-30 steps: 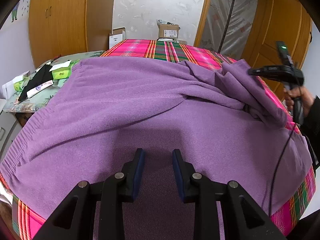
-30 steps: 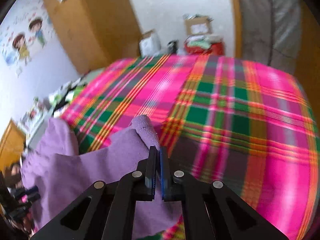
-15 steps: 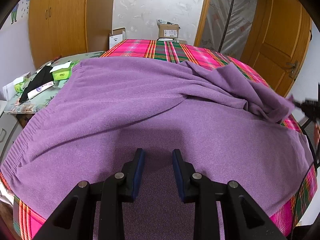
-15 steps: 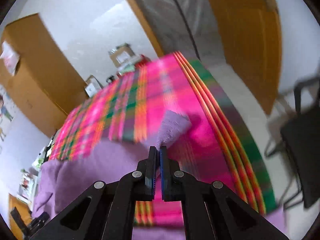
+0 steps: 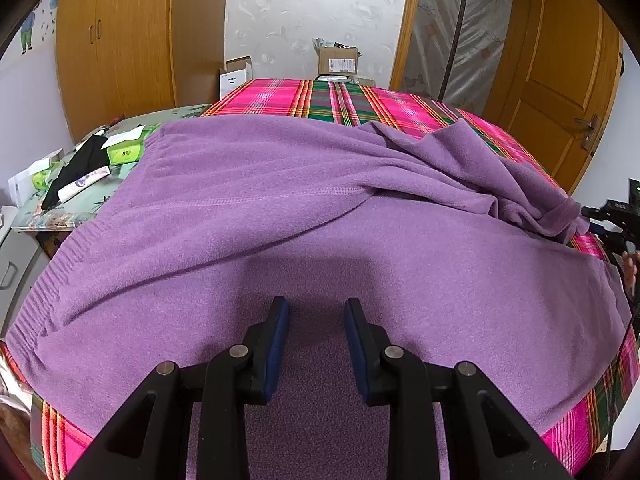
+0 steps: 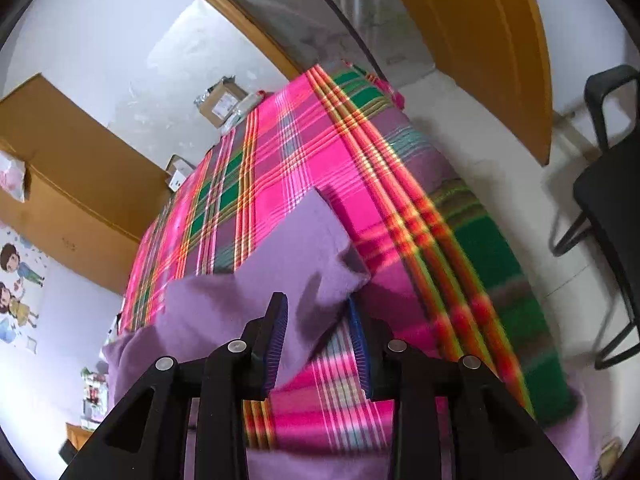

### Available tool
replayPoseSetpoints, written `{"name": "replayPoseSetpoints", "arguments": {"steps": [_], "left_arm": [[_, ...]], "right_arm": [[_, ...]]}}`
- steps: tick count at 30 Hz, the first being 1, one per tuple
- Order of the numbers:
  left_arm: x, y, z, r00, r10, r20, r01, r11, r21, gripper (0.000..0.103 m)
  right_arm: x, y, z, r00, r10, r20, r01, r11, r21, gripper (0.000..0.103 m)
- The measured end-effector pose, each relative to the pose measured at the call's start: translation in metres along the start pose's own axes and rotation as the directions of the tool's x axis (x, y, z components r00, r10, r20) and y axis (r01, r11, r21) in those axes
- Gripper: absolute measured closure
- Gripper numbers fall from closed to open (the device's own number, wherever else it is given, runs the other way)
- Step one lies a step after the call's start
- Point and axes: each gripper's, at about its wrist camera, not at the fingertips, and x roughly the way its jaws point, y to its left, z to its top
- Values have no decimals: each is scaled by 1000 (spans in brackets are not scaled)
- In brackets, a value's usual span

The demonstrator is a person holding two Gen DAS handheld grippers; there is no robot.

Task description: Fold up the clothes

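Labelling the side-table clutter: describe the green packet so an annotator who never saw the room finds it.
From the left wrist view, start at the pink plaid bed and go to the floral-topped side table at its left edge. The green packet lies beside the purple sweater, by a black cloth; it alone is bright green with a white flap.

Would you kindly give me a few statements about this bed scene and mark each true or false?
1. The purple garment lies on a plaid blanket. True.
2. The left gripper is clamped shut on cloth. False: its jaws stand apart over the garment.
3. The right gripper has its jaws opening, with a purple sleeve end between them. True.
4. The wooden door stands left of the bed. False: it is on the right.
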Motion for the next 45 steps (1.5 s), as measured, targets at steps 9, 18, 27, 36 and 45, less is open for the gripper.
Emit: {"name": "replayPoseSetpoints", "arguments": {"steps": [9, 18, 27, 36, 45], "left_arm": [[0, -4, 0, 1000, 20, -2, -20, 1000, 17, 73], [2, -7, 0, 999, 35, -4, -35, 999, 32, 73], [2, -7, 0, 999, 34, -4, -34, 999, 34, 73], [-9, -11, -9, 999, 34, -20, -32, 996, 78, 73], [-46, -10, -45, 1000, -22, -17, 22, 1000, 20, 73]], "right_arm": [[28, 16, 22, 1000, 3, 9, -2, 999, -36, 99], [-4, 3, 73, 977, -93, 190, 99, 995, -24, 100], [-19, -65, 80, 951, -258, 173, 241, 964, 114, 88], [-76, 11, 3, 955, -129, 267, 184, 964, -190, 75], [-91, 135, -174, 993, 111, -40, -110, 735, -669, 75]]}}
